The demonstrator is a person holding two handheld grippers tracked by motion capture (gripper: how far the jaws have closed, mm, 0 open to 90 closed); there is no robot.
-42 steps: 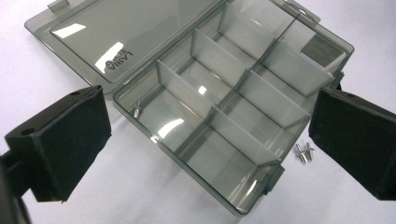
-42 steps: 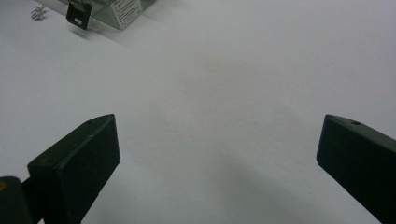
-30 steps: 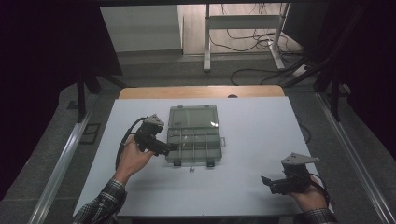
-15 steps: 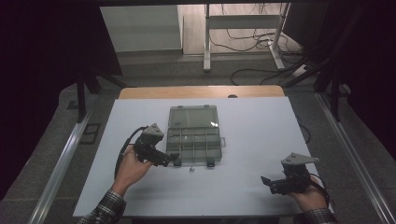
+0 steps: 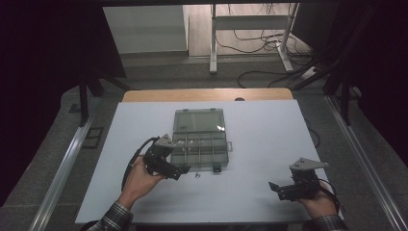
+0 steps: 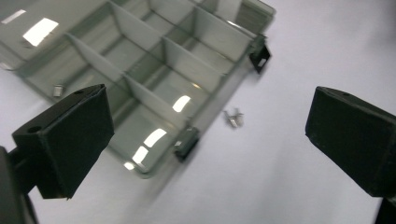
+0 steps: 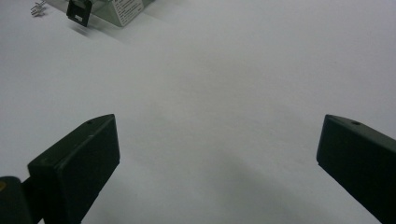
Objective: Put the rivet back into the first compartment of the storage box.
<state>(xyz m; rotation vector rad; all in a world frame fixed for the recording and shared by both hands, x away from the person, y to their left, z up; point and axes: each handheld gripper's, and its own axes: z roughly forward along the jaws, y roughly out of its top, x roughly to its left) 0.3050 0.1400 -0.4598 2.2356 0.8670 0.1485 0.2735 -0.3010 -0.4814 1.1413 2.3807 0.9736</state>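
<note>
A clear plastic organizer box point(image 5: 199, 138) with its lid open lies at the middle of the white table point(image 5: 260, 130). Its tray is split by dividers point(image 6: 159, 60) and has two black latches point(image 6: 186, 143) on the front wall. A small metal part point(image 5: 196, 174) lies on the table just in front of the box, also seen as a tiny piece point(image 6: 232, 116) between the jaws. My left gripper point(image 5: 179, 174) hovers open at the box's front left corner, with nothing held point(image 6: 205, 121). My right gripper point(image 5: 275, 187) stands open over bare table near the front right point(image 7: 217, 135).
A box corner with a latch point(image 7: 78, 11) and the small metal part point(image 7: 37, 7) lie far ahead of the right jaws. A wooden strip point(image 5: 207, 95) edges the table's far side. Metal rails point(image 5: 62, 168) run along both sides, and cables lie on the floor behind.
My left gripper has drawn back toward the table's front edge, from beside the box's left wall to its front left corner. The right gripper has stayed put.
</note>
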